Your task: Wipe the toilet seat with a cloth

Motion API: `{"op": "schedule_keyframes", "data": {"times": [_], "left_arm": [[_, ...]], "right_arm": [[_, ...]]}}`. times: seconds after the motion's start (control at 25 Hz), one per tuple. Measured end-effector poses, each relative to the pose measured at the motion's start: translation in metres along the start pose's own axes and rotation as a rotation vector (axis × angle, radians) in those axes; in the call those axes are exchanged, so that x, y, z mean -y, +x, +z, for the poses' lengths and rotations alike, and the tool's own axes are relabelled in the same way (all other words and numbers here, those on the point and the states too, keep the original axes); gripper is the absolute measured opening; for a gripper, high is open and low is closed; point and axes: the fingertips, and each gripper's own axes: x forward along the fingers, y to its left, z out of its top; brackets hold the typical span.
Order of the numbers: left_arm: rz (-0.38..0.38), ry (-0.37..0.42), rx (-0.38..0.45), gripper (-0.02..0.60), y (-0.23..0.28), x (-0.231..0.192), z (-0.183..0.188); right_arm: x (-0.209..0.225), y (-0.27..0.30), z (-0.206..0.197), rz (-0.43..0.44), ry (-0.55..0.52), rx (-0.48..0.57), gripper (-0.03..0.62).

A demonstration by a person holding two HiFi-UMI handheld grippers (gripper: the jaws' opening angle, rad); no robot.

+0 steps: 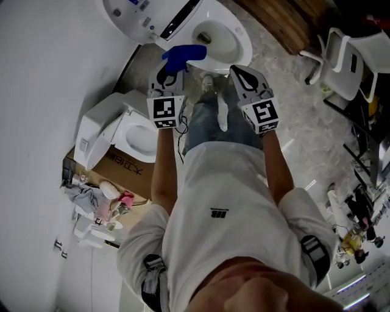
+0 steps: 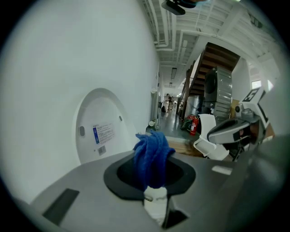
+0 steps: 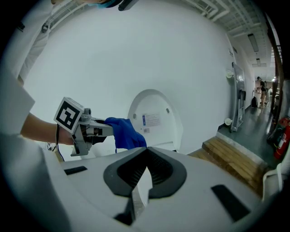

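A white toilet [image 1: 228, 46] stands ahead of me with its lid [image 1: 131, 15] raised and the bowl showing. My left gripper [image 1: 173, 66] is shut on a bunched blue cloth [image 1: 184, 55], held in the air just before the seat's near left edge. In the left gripper view the cloth [image 2: 152, 156] sticks up from the jaws, with the lid [image 2: 102, 127] behind it. My right gripper [image 1: 237, 72] hovers beside it on the right, shut with nothing in it. The right gripper view shows its jaws [image 3: 146, 156] closed together, and the left gripper [image 3: 86, 129] with the cloth [image 3: 127, 133].
A second toilet [image 1: 131, 131] sits on a cardboard box [image 1: 119, 164] against the white wall at left, with clutter below it. White chairs [image 1: 341, 61] stand at right and a wooden platform [image 1: 286, 21] lies beyond the toilet. My legs stand on marble-patterned floor.
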Motion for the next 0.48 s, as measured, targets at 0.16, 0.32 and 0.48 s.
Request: {"op": "schedule_keyframes", "data": {"times": [0.16, 0.32, 0.48], "left_arm": [[0.032, 0.003, -0.024, 0.077, 0.023, -0.011, -0.025], [0.046, 0.016, -0.051, 0.077, 0.047, -0.019, -0.052], [0.07, 0.008, -0.079, 0.077, 0.07, -0.028, -0.083]], "right_arm": [[0.011, 0.024, -0.026, 0.022, 0.012, -0.031, -0.005], [0.022, 0.043, -0.052, 0.043, 0.027, -0.055, -0.005], [0.031, 0.063, -0.078, 0.064, 0.026, -0.083, -0.005]]}}
